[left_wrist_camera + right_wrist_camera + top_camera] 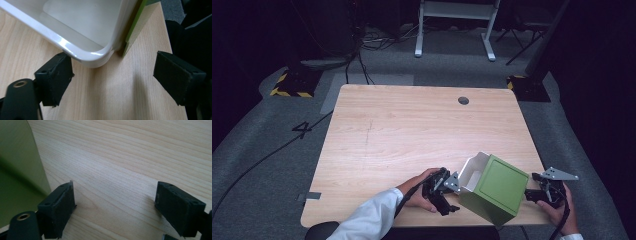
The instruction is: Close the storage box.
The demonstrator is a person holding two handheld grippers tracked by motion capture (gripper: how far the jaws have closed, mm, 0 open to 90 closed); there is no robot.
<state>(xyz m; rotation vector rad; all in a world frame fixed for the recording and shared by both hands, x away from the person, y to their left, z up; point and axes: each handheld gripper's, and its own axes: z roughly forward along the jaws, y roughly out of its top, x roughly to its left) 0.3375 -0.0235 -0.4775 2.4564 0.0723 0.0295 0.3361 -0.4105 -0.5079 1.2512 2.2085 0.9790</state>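
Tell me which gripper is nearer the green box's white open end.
Left. The left gripper sits right beside the white rim of the green box, jaws open. The right gripper is open at the box's opposite green side.

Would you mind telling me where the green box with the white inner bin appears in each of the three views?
High view: green box with the white inner bin, tilted, at the table's near right edge, between the two grippers.
Left gripper view: top, white rim and green edge just beyond the open jaws.
Right gripper view: green side along the left edge.
Shared landmark: the light wooden tabletop.
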